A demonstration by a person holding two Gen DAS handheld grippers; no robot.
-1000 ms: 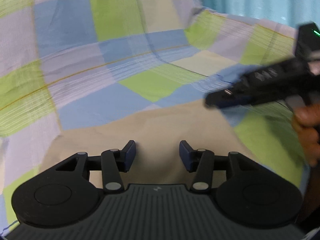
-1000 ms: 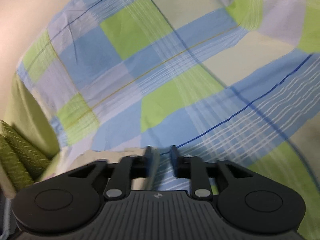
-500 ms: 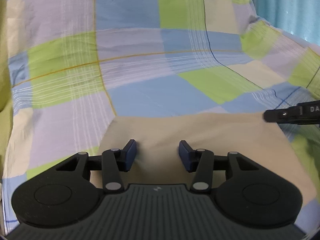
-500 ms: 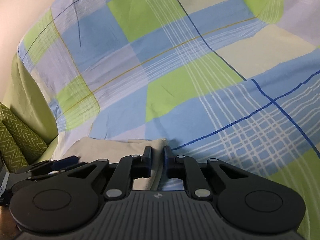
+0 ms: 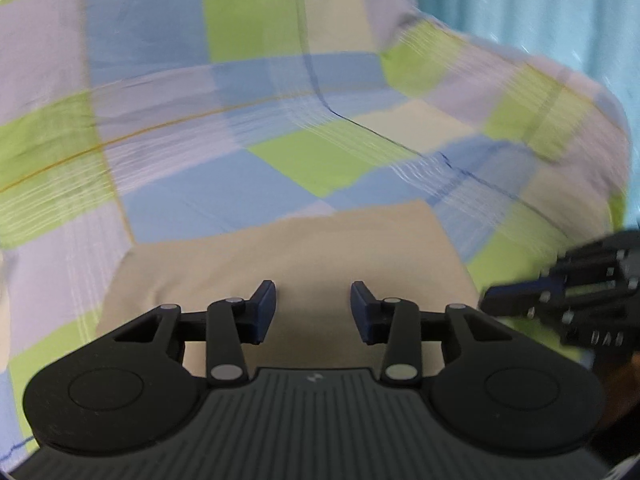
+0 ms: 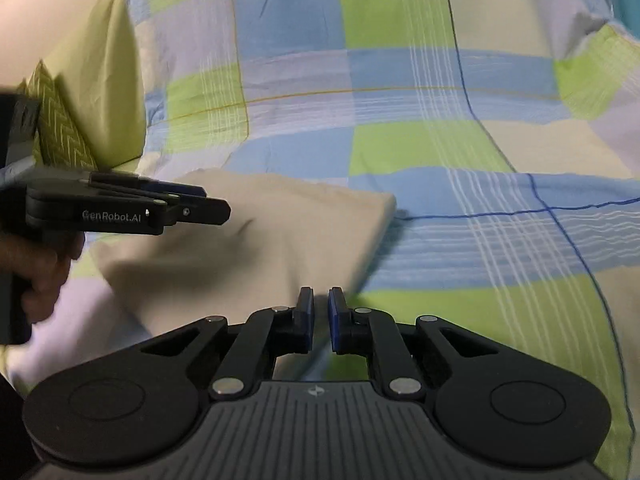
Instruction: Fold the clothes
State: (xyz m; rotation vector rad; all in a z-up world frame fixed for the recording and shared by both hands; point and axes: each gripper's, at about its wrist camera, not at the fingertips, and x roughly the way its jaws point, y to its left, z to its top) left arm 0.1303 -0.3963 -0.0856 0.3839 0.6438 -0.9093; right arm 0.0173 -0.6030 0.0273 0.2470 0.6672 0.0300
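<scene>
since a second ago the right gripper (image 6: 319, 318) has slid from up over the bedspread down to the near right edge of the beige garment (image 6: 256, 248), and its jaws have drawn in from a wider gap. they now stand nearly pressed together with only a thin slit between them, and the garment's edge runs into that slit; the pictures do not settle whether the pads actually bite the cloth, though it looks so.

taking the beige garment as the landmark: it lies flat on the checked bedspread (image 6: 420, 148), a folded rectangle with its far right corner against a dark blue line of the pattern. the left gripper (image 5: 313, 312) hovers over the garment's near middle, jaws spread and closing, with nothing caught between them. from the right wrist view the left gripper (image 6: 216, 210) reaches in over the garment's left side, a hand (image 6: 38, 268) behind it. beyond the garment's far left corner sits a green zigzag cushion (image 6: 60, 136). from the left wrist view the right gripper (image 5: 492, 292) is just off the garment's right edge, blurred. a pale blue curtain (image 5: 540, 8) hangs past the bedspread, far right of the garment.
</scene>
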